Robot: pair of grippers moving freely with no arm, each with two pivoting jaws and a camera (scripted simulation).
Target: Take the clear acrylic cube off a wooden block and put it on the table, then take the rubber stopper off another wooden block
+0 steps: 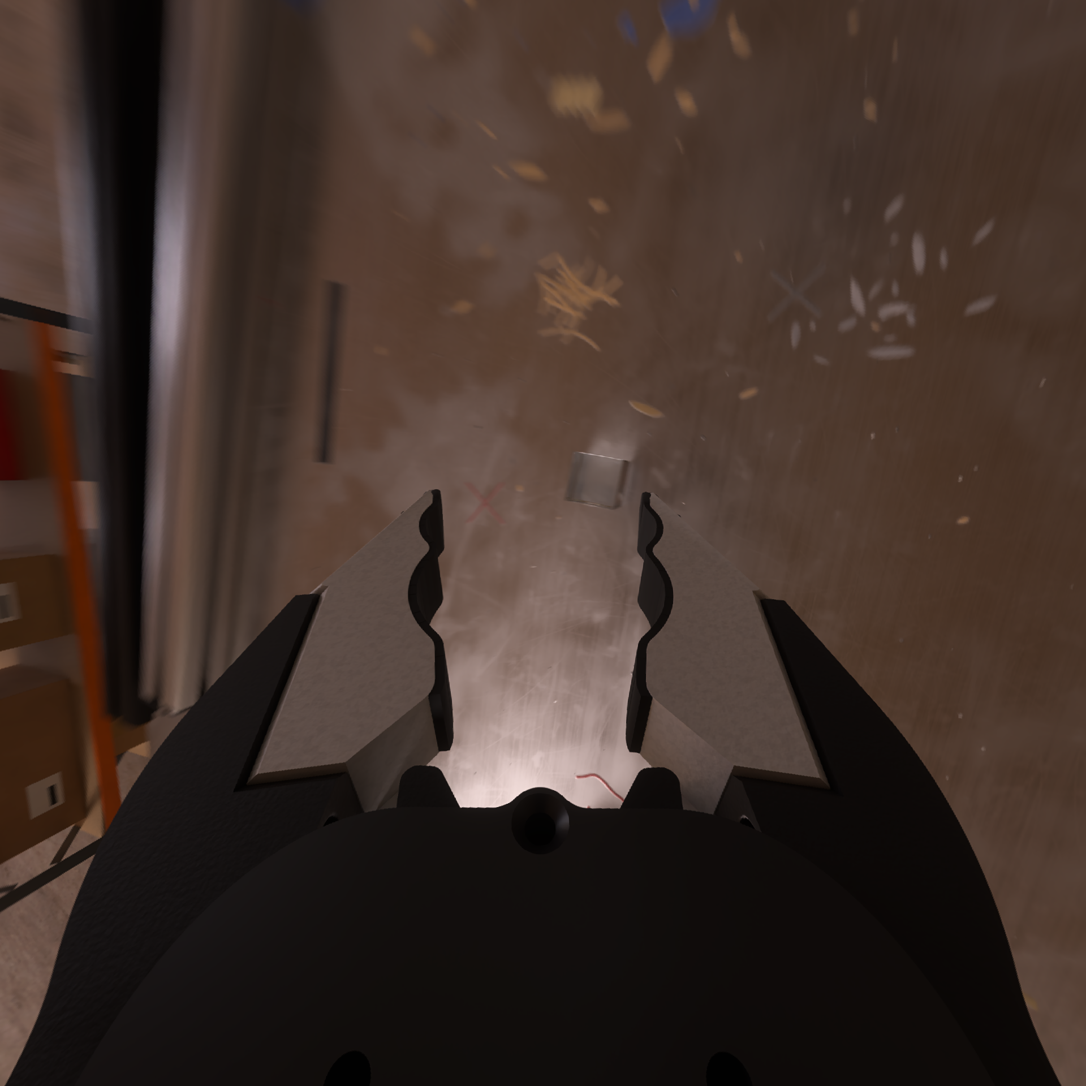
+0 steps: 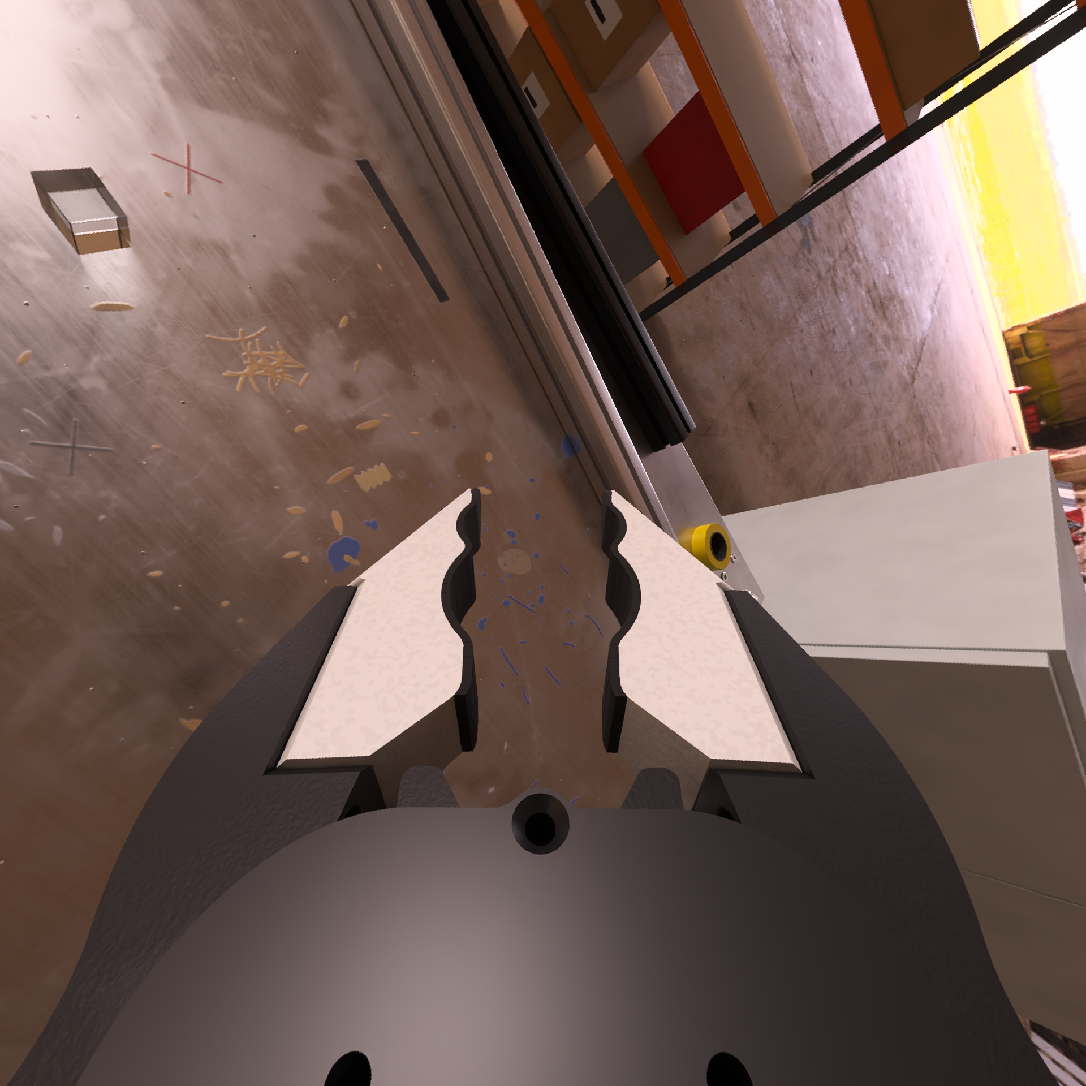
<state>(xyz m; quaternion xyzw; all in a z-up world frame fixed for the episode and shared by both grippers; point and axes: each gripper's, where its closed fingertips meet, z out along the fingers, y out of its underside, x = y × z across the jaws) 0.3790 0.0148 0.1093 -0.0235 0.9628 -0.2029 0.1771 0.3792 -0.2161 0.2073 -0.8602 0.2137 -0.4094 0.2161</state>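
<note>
Beyond left tool (image 1: 539,499), blurred clear cube (image 1: 597,479).

A: What stands before the left gripper (image 1: 540,499)?
B: Only the clear acrylic cube (image 1: 596,479), just beyond its spread fingertips and a bit right, on the table (image 1: 881,529).
A: And the right gripper (image 2: 540,499)?
B: Bare tabletop between its parted fingers; a yellow ring (image 2: 708,546) and a grey cabinet (image 2: 881,576) crowd its right side.

Brown table, clear cube
The table (image 2: 176,587) is scuffed brown with tan, blue and white flecks; the acrylic cube (image 2: 82,211) is clear, glassy grey.
</note>
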